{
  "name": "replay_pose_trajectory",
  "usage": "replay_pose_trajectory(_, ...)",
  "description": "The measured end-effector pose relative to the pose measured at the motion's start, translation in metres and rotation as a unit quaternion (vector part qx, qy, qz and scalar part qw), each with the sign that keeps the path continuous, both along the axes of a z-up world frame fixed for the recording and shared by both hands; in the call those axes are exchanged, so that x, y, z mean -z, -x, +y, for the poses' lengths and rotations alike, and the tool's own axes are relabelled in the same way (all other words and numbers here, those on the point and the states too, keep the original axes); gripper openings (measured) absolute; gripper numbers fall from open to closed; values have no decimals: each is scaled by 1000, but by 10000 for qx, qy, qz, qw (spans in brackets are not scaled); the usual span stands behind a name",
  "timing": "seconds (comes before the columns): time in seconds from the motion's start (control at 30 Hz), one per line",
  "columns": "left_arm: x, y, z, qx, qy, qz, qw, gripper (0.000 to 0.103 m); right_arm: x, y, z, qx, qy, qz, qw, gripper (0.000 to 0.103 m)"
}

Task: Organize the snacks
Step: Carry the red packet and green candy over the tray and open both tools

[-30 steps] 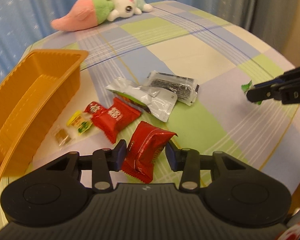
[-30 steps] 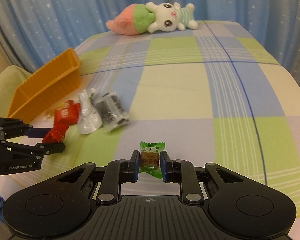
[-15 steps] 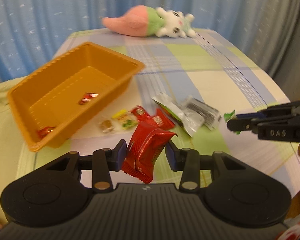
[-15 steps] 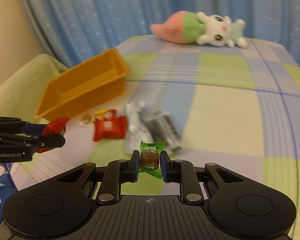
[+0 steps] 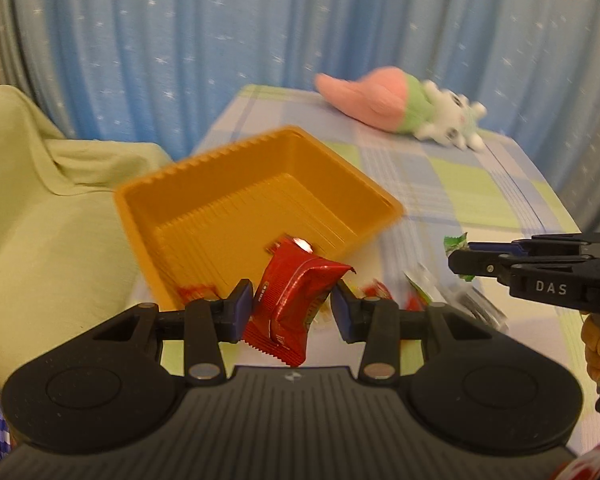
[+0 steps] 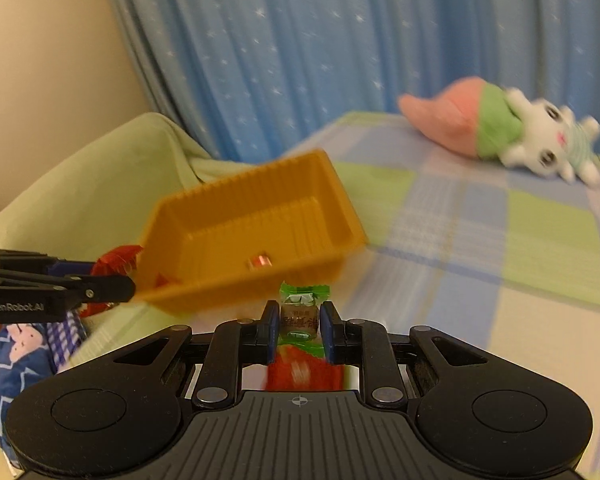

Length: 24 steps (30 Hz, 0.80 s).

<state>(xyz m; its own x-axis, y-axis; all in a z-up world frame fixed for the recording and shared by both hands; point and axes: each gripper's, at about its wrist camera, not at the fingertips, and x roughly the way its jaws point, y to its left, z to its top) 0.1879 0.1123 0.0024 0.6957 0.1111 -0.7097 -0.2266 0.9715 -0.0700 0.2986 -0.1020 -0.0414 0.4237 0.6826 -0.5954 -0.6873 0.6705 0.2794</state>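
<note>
My left gripper (image 5: 293, 305) is shut on a red snack packet (image 5: 296, 300) and holds it in the air just short of the orange tray (image 5: 204, 216). My right gripper (image 6: 299, 326) is shut on a small green-wrapped candy (image 6: 300, 312), also close before the tray (image 6: 324, 172). Two small red candies lie in the tray, one mid-floor (image 6: 260, 260). The left gripper shows at the left of the right wrist view (image 6: 100, 280) with the red packet (image 6: 116, 258). The right gripper shows in the left wrist view (image 5: 460, 258) with the candy (image 5: 456, 242).
A pink, green and white plush toy (image 5: 400, 108) lies at the far end of the checked tablecloth (image 6: 500, 240). Several loose snacks (image 5: 416, 294) lie on the cloth right of the tray. A green-covered chair (image 5: 40, 208) stands left of the table, with blue curtains (image 5: 220, 40) behind.
Both grippers have lifted and swung left toward the orange tray, each still holding its snack. The tray now fills the middle of both views.
</note>
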Motion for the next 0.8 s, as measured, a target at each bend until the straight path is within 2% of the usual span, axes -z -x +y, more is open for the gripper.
replay_pose_trajectory(0.17,-3,-25,27,-327,-47,16,9995,39,-11,-25,37,-187,-102,-138,9997,22)
replay_pose_trajectory(0.4,6,-60,60,-595,15,229,9980,39,-3,-66,79,-140,-180,97,9997,22)
replay_pose_trajectory(0.5,12,-75,70,-618,114,308,9975,39,3,-80,90,-76,-165,217,9996,22)
replay_pose_trajectory(0.8,37,-119,81,-559,64,627,9964,39,18,-105,110,63,7,384,9992,22)
